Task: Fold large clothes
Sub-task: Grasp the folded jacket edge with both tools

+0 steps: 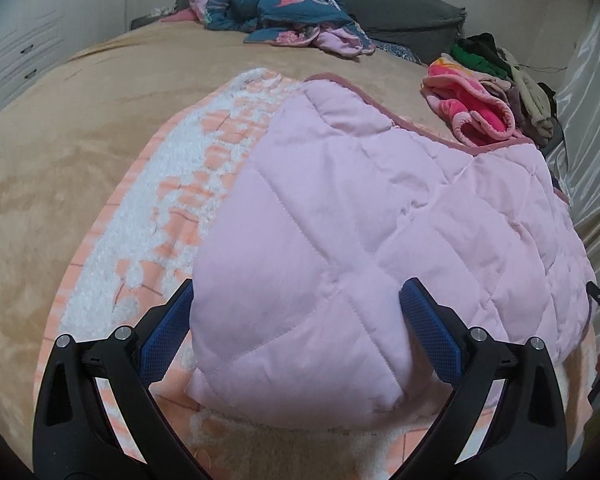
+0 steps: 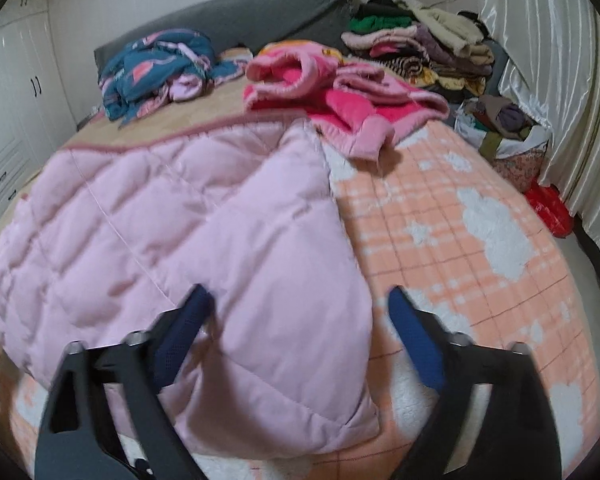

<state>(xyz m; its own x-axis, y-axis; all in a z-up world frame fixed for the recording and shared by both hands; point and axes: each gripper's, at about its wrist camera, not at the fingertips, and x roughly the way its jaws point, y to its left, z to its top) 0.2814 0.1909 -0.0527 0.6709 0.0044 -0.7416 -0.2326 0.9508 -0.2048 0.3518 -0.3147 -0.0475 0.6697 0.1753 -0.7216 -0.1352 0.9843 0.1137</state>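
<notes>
A pale pink quilted cover [image 1: 360, 208] lies folded on a peach checked fleece blanket [image 1: 172, 208] with white cloud patches, spread over the bed. My left gripper [image 1: 296, 316] straddles the quilt's near left corner, jaws wide, blue pads on either side of the bulging fabric without clamping it. In the right wrist view the quilt [image 2: 180, 220] covers the left half of the peach blanket [image 2: 460, 240]. My right gripper [image 2: 298, 308] stands over the near right corner; the left finger sits on the quilt, while the right finger [image 2: 412, 336] is just clear of its edge, over the blanket.
A bright pink fleece garment [image 2: 340, 92] lies beyond the quilt's far right corner. A crumpled blue patterned garment [image 2: 160, 64] sits near the grey headboard [image 2: 240, 16]. Stacked clothes [image 2: 420, 48] fill the far right corner. Bags [image 2: 508, 132] and a curtain [image 2: 540, 60] lie right; wardrobes [image 1: 20, 40] left.
</notes>
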